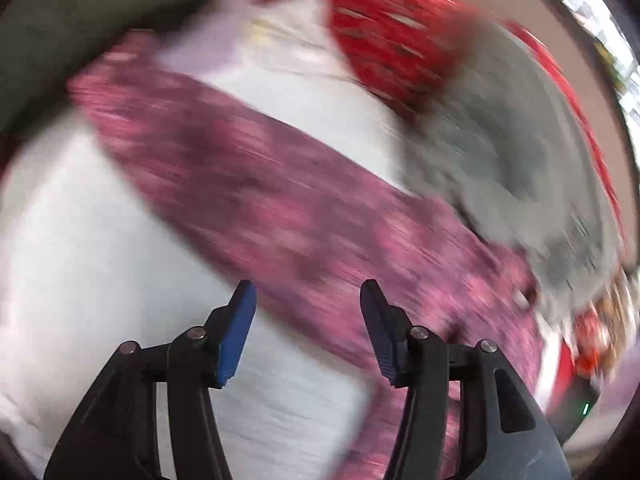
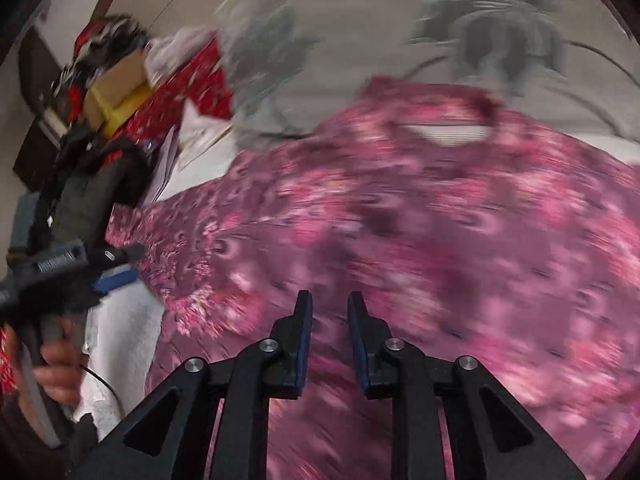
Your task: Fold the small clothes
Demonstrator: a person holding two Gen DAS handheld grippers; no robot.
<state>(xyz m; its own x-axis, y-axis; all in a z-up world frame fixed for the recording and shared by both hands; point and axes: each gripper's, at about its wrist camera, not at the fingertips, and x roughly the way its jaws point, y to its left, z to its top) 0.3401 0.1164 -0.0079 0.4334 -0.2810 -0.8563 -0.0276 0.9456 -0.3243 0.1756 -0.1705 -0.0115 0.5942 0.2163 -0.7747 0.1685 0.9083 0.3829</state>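
I see the pink floral garment (image 2: 400,216) spread flat on the pale bed (image 1: 80,240), neckline pointing away from my right gripper (image 2: 328,304); through blur it seems to run diagonally. My left gripper (image 1: 308,292) has fingers spread, empty. Right fingers are slightly parted, holding nothing.

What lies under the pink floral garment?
The pink garment lies spread on a white sheet, which shows around its edges and through its neck opening. What lies beneath its middle is covered.

A cardboard box (image 2: 120,80) sits on red patterned fabric (image 2: 192,80), blurred.
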